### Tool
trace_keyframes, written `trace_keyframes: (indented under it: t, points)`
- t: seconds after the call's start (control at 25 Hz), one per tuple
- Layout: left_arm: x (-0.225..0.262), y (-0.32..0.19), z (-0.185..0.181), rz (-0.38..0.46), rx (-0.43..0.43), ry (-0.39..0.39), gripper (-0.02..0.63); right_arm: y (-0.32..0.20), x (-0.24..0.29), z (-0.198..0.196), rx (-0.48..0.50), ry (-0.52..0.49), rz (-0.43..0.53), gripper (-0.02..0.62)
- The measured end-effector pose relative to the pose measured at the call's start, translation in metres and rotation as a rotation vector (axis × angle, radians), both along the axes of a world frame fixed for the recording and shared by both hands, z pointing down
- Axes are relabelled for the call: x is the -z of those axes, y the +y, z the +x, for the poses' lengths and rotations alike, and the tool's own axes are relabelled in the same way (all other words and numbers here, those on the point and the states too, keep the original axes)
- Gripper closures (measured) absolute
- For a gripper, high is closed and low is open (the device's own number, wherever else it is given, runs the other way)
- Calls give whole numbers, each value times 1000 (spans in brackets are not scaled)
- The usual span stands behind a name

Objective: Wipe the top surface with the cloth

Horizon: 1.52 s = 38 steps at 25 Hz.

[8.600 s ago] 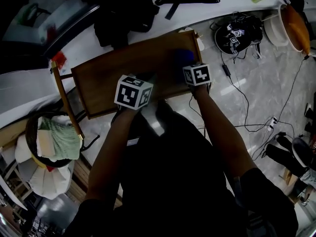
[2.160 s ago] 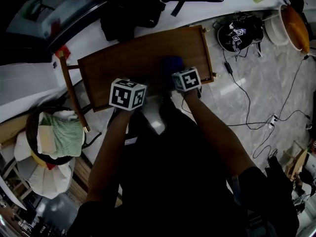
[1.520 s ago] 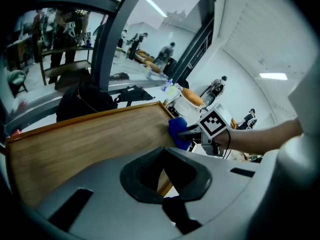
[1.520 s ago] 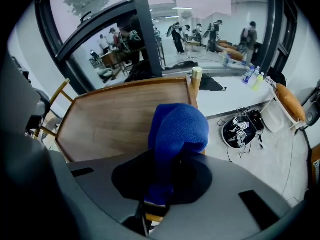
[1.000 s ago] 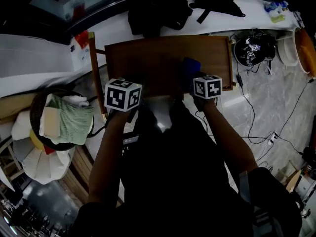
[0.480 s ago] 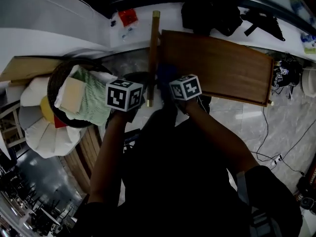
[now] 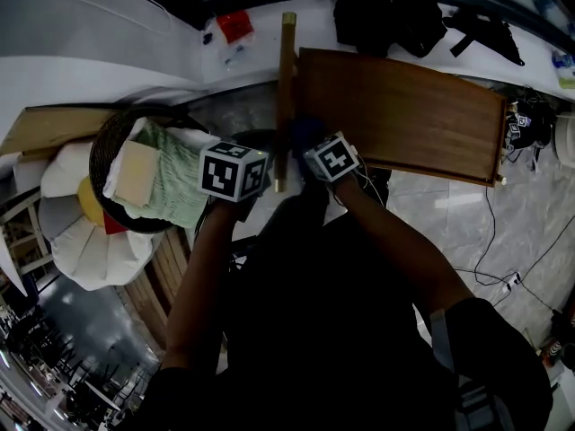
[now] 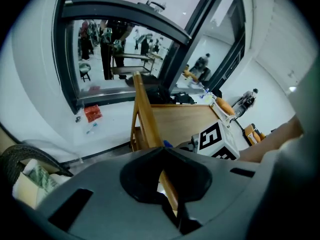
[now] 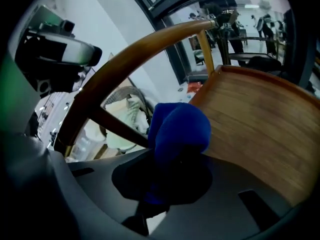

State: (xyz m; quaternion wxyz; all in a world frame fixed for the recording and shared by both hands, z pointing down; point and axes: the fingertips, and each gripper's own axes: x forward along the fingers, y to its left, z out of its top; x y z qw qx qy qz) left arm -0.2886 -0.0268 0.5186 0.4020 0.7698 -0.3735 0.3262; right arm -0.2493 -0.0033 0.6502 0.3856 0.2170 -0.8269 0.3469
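The wooden top (image 7: 395, 115) lies ahead, with a wooden rail (image 7: 286, 88) along its left end. My right gripper (image 9: 167, 169) is shut on a bunched blue cloth (image 9: 177, 129). It holds the cloth at the top's left near corner, beside the rail (image 9: 130, 59). In the head view the cloth (image 7: 304, 133) shows just beyond the right gripper's marker cube (image 7: 331, 160). My left gripper (image 8: 162, 169) hovers left of the rail (image 8: 145, 114), off the top, its jaws shut with nothing between them.
A round basket (image 7: 110, 146) with green and pale cloths sits at the left, with white cushions (image 7: 81, 250) below it. Black bags (image 7: 386, 16) lie on the white ledge behind the top. Cables (image 7: 503, 268) run over the tiled floor at right.
The right gripper has carried the blue cloth from the top's right part across to its left end by the rail. The left gripper stayed off the near left side.
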Motion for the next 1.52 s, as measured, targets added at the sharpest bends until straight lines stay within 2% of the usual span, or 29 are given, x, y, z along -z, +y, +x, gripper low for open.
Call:
trace_keyframes:
  t: [0.16,0.36,1.16,1.36,1.52]
  points:
    - [0,-3,34,-9,-37,16,598,-1,-1,23,11,15,5,534]
    - [-1,-9,89,-18,-85,34,598,0,-1,70,-20,25,-31,534]
    - [-45,13,337,-126,-375,66,598,-2,6,337,-271,120,-26,534]
    - [-48,11,391,-117,-413,86,598,-4,7,406,-339,162,-19,534]
    - [-43,6,420,-109,-404,109,598,0,9,462,-384,228,-20,534]
